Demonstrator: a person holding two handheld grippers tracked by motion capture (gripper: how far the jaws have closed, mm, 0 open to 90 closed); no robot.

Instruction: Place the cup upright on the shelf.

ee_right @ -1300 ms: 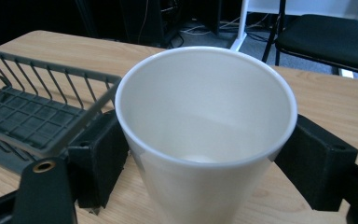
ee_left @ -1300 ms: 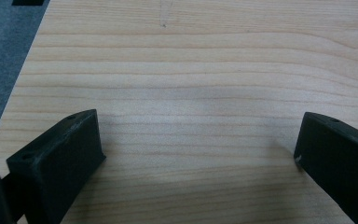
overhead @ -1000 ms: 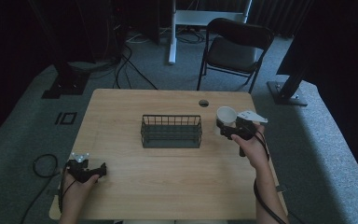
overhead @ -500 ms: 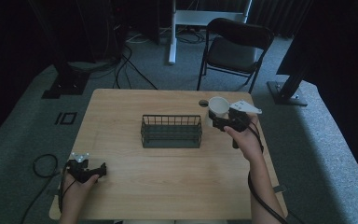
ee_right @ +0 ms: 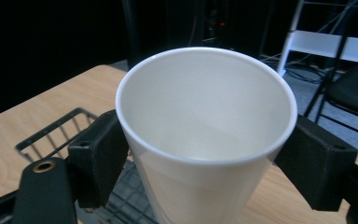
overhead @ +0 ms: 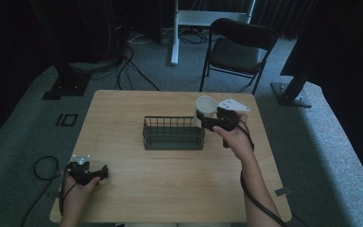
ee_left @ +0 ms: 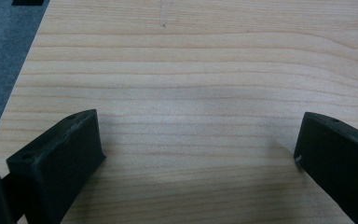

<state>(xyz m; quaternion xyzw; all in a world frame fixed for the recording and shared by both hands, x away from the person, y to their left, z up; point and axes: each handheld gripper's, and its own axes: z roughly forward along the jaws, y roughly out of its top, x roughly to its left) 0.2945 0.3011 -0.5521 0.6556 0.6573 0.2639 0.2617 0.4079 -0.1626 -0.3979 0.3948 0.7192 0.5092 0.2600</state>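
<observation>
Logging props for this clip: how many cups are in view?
1. A white cup, upright and empty, held off the table in the right gripper, at the right end of the wire basket, whose visible interior holds none.

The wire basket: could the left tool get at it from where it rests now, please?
Probably yes. The left tool sits open at the table's near left corner, with bare wood between it and the wire basket. The right tool holds a white cup over the basket's right end, leaving the left end free.
</observation>
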